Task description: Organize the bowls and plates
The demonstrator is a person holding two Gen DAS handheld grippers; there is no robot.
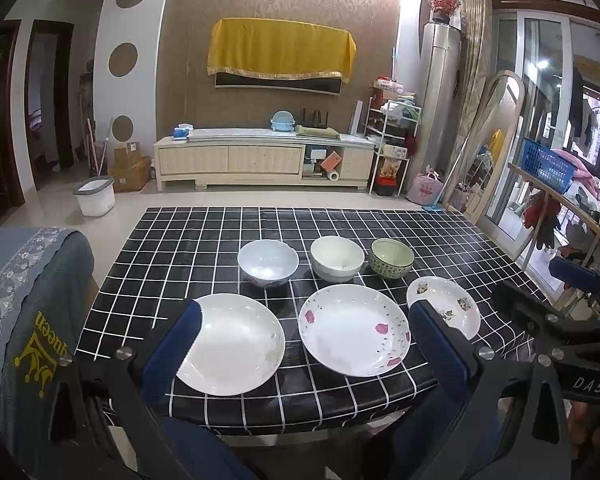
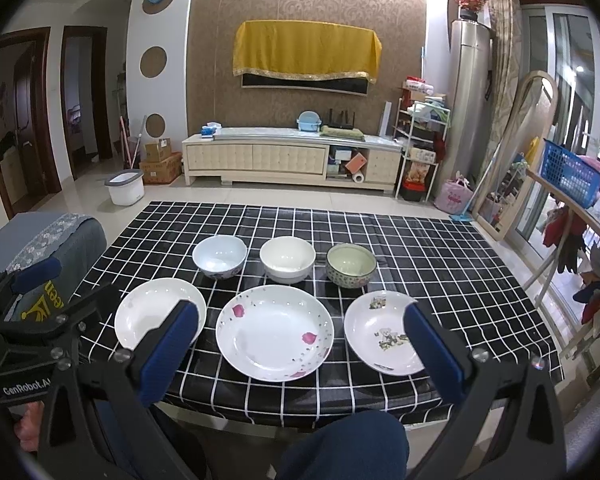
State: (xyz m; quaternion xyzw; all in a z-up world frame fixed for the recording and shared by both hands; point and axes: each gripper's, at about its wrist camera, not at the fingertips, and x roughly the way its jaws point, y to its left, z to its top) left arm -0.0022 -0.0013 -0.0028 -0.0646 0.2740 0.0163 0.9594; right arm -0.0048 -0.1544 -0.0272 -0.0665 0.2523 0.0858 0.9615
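Observation:
On the black checked table (image 1: 180, 248) (image 2: 440, 248) stand three bowls in a back row: a white-blue bowl (image 1: 267, 262) (image 2: 219, 256), a cream bowl (image 1: 337, 258) (image 2: 287, 259) and a green patterned bowl (image 1: 392, 257) (image 2: 351, 265). In front lie three plates: a plain white plate (image 1: 236, 342) (image 2: 152, 310), a pink-flower plate (image 1: 354, 334) (image 2: 275, 332) and a small bear-print plate (image 1: 446, 304) (image 2: 380, 332). My left gripper (image 1: 304, 316) is open and empty above the near edge. My right gripper (image 2: 300, 316) is open and empty there too.
A grey-covered chair (image 1: 28, 304) (image 2: 56, 240) stands at the table's left. A rack with a blue basket (image 1: 548, 164) (image 2: 572, 178) is at the right. The person's knee (image 2: 348, 444) is under the near edge. A TV cabinet (image 1: 260, 160) is beyond the table.

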